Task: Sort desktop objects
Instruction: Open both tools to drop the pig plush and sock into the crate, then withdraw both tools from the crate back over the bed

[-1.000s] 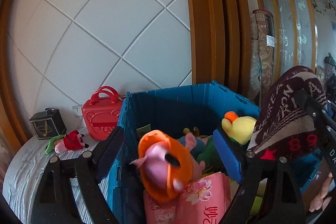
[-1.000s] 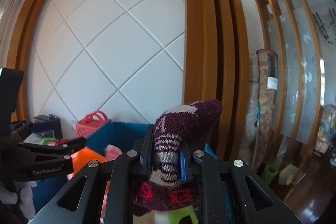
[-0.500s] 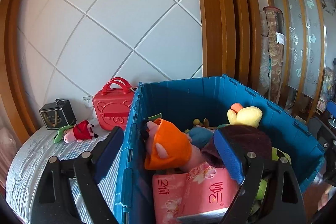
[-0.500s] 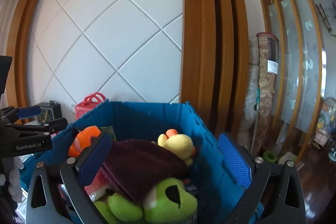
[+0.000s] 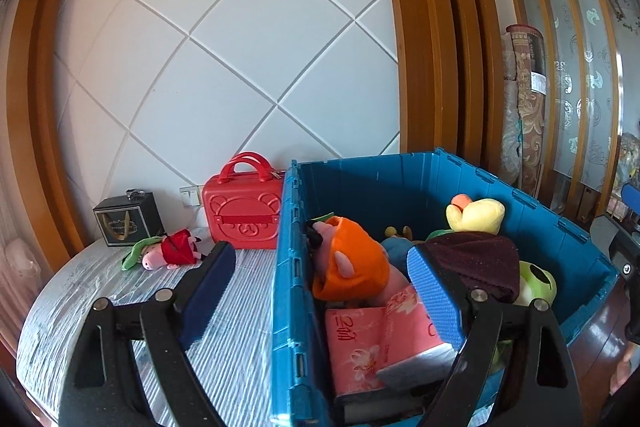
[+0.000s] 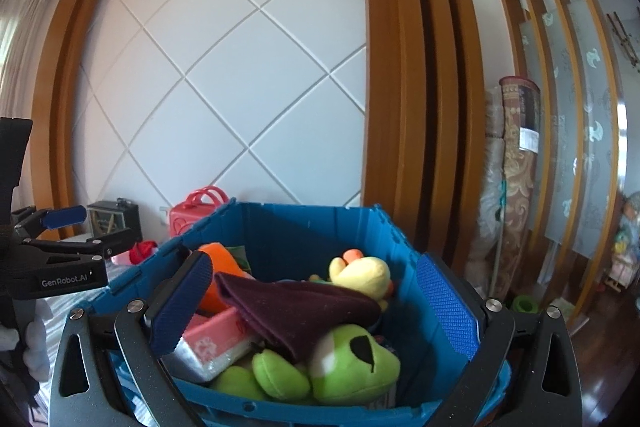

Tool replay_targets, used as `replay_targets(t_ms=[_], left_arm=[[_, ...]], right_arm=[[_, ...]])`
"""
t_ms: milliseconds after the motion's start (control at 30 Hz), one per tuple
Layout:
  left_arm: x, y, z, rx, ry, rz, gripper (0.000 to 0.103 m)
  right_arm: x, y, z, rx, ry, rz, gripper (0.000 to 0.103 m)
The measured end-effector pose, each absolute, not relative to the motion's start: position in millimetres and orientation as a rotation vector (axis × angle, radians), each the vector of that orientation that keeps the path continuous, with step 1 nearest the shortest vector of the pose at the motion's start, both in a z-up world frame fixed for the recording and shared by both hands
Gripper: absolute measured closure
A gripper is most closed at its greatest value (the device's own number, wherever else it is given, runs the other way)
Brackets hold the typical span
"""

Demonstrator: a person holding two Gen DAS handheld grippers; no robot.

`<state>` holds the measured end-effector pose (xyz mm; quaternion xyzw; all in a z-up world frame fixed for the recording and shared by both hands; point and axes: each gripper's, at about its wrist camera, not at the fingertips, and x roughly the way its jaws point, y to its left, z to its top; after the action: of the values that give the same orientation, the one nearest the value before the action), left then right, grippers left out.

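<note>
A blue crate [image 5: 288,267] [image 6: 304,231] stands on the table, filled with soft toys. On top of them lies a dark maroon knitted hat [image 6: 296,307] [image 5: 480,263], free of any grip. My right gripper [image 6: 316,303] hovers open over the crate with the hat below its fingers. My left gripper [image 5: 320,283] is open too, straddling the crate's left wall, nothing between its pads. A small pig doll in red [image 5: 168,253] lies on the table to the left. In the crate I see an orange-hooded pig toy [image 5: 352,263], a yellow duck [image 6: 362,277], a green frog [image 6: 352,363] and a pink tissue pack [image 5: 372,339].
A red bear-faced case [image 5: 242,213] and a small black box [image 5: 126,223] stand against the white panelled wall. The table [image 5: 100,307] has a striped grey cloth. Wooden frames and a rolled carpet [image 6: 516,187] stand to the right.
My right gripper opened and the maroon hat dropped onto the toys in the crate. The orange-hooded pig toy settled into the crate. My left gripper shifted left, showing more table.
</note>
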<state>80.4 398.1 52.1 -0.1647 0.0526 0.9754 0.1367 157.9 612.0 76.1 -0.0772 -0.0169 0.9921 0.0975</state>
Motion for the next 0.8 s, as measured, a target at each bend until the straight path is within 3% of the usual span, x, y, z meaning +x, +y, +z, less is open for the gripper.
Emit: replay_targets(t_ms=[400, 800], left_arm=[[78.5, 275.2, 46.6, -0.515, 0.060, 2.994, 0.015], [53.7, 59.1, 18.0, -0.635, -0.046, 3.107, 0.015]], right_arm=[[127.4, 529.7, 86.5, -0.184, -0.049, 3.091, 0.000], [82.8, 358.1, 86.1, -0.194, -0.029, 3.189, 0.000]])
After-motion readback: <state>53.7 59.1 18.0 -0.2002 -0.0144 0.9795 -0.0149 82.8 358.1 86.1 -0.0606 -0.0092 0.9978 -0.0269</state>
